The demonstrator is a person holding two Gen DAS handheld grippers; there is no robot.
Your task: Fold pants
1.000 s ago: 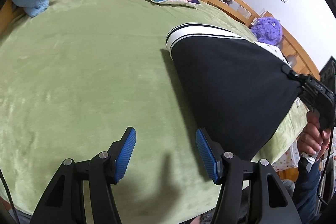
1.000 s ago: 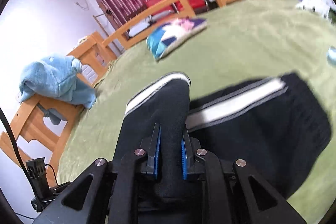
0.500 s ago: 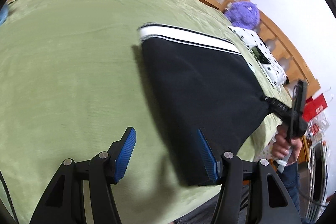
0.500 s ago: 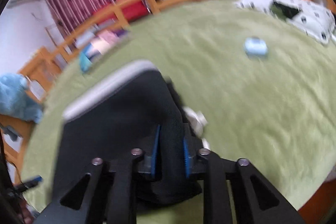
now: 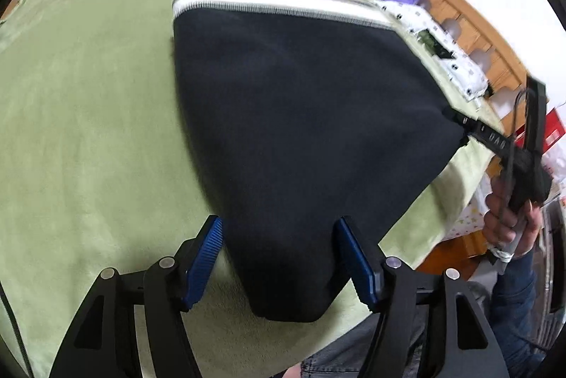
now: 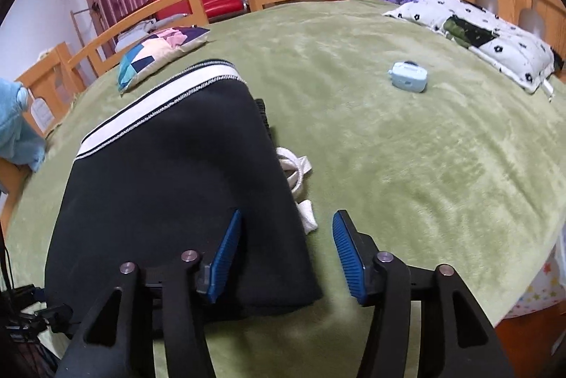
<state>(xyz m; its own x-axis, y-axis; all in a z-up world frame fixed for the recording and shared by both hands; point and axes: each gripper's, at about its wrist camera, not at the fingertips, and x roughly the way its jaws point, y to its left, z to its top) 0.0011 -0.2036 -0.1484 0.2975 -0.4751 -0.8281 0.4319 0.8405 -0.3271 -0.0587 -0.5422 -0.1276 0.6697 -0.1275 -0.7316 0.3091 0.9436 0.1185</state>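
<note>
Right gripper (image 6: 286, 248) jaws just opening, spread, corner loose between | left gripper (image 5: 279, 263) spread, straddling hem | pants (image 6: 169, 187) folded on bed (image 6: 406, 148) | risk: my lifting pad snags cloth, undoing fold

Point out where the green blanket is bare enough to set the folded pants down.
Bare green blanket lies between the black pants, the small blue case and the near edge. Crowded: the white drawstring beside the pants, the spotted pillow, the patchwork cushion.
</note>
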